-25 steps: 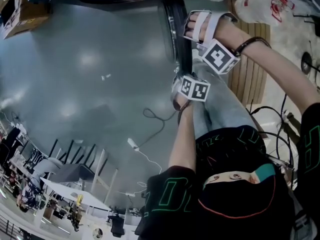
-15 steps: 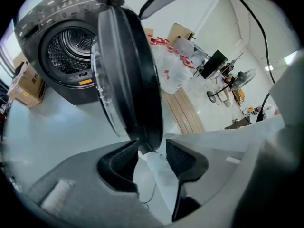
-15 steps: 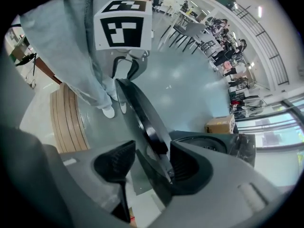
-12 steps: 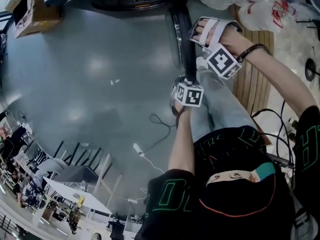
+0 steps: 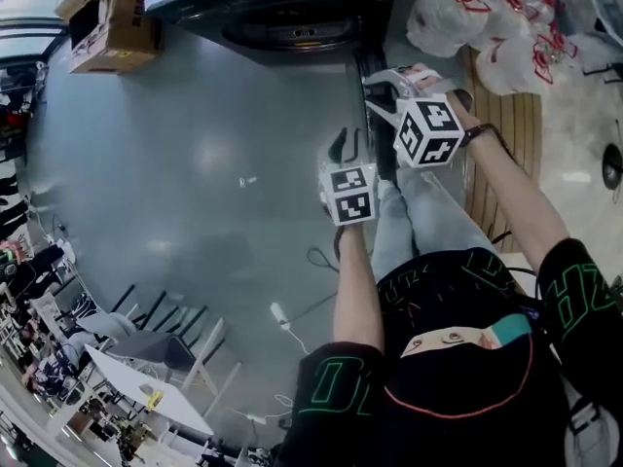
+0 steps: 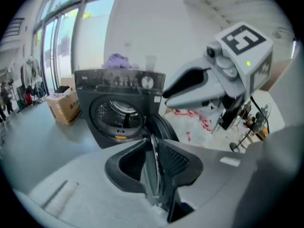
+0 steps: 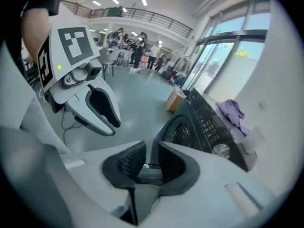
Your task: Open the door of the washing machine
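The dark washing machine (image 5: 282, 8) stands at the top of the head view, its drum uncovered. Its round door (image 5: 374, 105) is swung out towards me, edge-on. My left gripper (image 5: 346, 149) hangs just left of that door edge, pointing at the machine. In the left gripper view its jaws (image 6: 153, 170) are closing to a narrow gap, and the door (image 6: 164, 127) shows through it. My right gripper (image 5: 383, 78) is by the door's far end. Its jaws (image 7: 148, 163) are closing too, with a dark curved rim in the gap. I see no pad pressing on anything.
Cardboard boxes (image 5: 107, 27) sit left of the machine. White plastic bags (image 5: 487, 17) and a slatted wooden platform (image 5: 506, 125) lie to its right. A cable (image 5: 321, 261) trails over the grey floor beside my legs. A purple cloth (image 7: 232, 113) lies on the machine's top.
Both grippers have risen towards the machine, and more of its front shows. The left gripper has shifted to the left of the door's edge. The right gripper has rolled over.
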Motion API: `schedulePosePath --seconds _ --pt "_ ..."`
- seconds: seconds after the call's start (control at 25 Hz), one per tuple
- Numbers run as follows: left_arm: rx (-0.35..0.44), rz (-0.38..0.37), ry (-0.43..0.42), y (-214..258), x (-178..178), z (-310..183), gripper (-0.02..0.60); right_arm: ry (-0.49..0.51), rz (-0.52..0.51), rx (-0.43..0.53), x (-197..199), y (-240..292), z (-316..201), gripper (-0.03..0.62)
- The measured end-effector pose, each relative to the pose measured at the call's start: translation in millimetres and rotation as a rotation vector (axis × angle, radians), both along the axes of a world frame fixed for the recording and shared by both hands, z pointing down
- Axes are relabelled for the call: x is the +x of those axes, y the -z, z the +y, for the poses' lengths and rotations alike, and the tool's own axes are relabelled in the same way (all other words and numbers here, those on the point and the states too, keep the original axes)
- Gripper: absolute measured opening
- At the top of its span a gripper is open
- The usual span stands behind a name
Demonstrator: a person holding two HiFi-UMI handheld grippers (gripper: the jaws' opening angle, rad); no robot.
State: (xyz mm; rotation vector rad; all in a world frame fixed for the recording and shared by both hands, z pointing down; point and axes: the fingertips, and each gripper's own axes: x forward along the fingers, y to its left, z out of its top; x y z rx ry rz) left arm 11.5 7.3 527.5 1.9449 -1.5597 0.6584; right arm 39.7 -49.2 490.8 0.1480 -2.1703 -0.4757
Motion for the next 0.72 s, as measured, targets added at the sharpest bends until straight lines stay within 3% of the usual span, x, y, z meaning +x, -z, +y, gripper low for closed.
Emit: schedulePosePath --seconds 0.2,0.28,0.4,0.64,0.72 --pt "0.239 -0.023 0.121 92 -30 -35 0.019 -0.232 -0.251 -0.068 -3 66 -10 0.049" --pt "0.32 -0.007 0.17 128 -36 -45 0.011 -0.328 -0.366 -0.091 2 96 -19 0.003" --pt "0.416 -0.01 0.216 178 -39 -60 0.011 -0.443 -0.531 -0.122 15 141 -34 0.003" --pt "0.601 -0.035 0.19 264 -25 -83 0.011 -0.654 -0.894 -0.207 62 223 -70 0.003" --pt "0.651 -0.05 0.178 288 -21 -91 0.011 -0.712 -0.971 -0.205 81 245 -83 0.003"
